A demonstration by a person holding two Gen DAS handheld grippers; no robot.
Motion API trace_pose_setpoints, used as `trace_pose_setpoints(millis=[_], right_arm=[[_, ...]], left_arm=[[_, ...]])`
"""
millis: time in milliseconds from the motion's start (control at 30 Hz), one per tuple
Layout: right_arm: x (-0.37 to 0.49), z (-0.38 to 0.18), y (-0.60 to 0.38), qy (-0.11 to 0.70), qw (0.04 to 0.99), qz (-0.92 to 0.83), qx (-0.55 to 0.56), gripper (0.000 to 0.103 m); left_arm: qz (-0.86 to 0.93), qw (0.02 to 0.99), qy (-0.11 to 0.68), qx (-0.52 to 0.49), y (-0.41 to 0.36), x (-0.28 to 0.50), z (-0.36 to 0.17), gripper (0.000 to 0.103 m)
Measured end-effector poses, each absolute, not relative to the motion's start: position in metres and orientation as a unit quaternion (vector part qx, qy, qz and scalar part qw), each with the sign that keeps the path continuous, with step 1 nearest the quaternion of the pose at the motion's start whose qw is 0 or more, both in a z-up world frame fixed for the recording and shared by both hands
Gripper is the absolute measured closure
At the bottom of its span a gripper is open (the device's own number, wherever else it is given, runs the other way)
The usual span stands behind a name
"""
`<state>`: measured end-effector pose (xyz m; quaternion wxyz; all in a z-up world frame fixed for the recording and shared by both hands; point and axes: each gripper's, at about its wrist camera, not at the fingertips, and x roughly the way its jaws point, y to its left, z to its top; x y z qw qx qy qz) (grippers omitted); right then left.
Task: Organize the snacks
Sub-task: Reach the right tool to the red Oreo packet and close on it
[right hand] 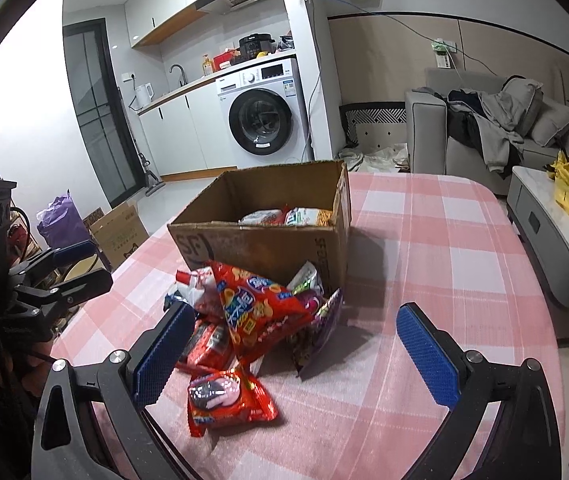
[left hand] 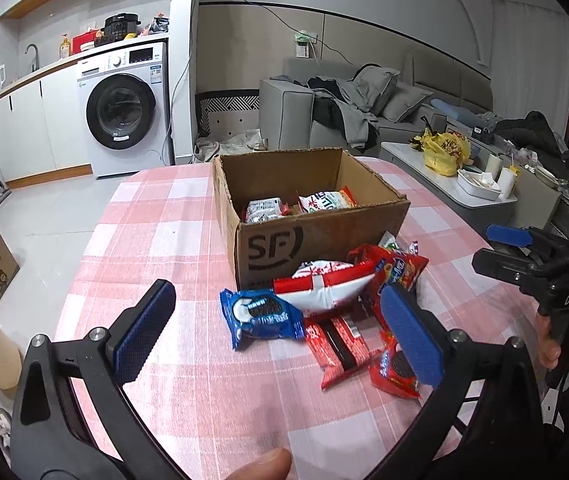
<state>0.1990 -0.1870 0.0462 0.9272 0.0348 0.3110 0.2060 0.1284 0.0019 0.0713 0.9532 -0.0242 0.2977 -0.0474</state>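
Hovering over a pink-checked table point(left hand: 156, 216) with both grippers, fingers spread wide apart on each, gripping nothing. Left gripper point(left hand: 280, 328) sitting just in front of the cardboard box point(left hand: 316, 236), blue pads straddling the snack pile. Right gripper point(right hand: 296, 352) doing the same from the other side, pads either side of the pile too.

Cardboard box open on top, "SF" logo on the near face, a couple of white-and-green packets point(left hand: 326, 200) already lying inside. Snack pile heaped right against the box's front wall: blue Oreo pack point(left hand: 262, 318) nearest the box's left corner, white-and-red packet point(left hand: 324, 286) leaning on the box face, red chocolate bar wrapper point(left hand: 338, 346) lower down in front of it, red Oreo pack point(left hand: 394, 368) touching the left gripper's right pad. From the right wrist view, big red chip bag point(right hand: 260, 312) tilted on top of the pile, purple packet point(right hand: 320, 332) tucked beside it near the box's corner, another red pack point(right hand: 228, 400) lying closest to the camera, well in front of the box.
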Motion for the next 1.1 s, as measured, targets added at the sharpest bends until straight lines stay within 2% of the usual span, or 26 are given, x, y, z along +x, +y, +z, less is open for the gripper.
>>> trace_pose_setpoints(millis=[1100], right_arm=[[0.197, -0.025, -0.147, 0.411, 0.881, 0.234, -0.015, 0.000]], left_arm=[[-0.056, 0.932, 0.357, -0.021, -0.004, 0.128, -0.002, 0.001]])
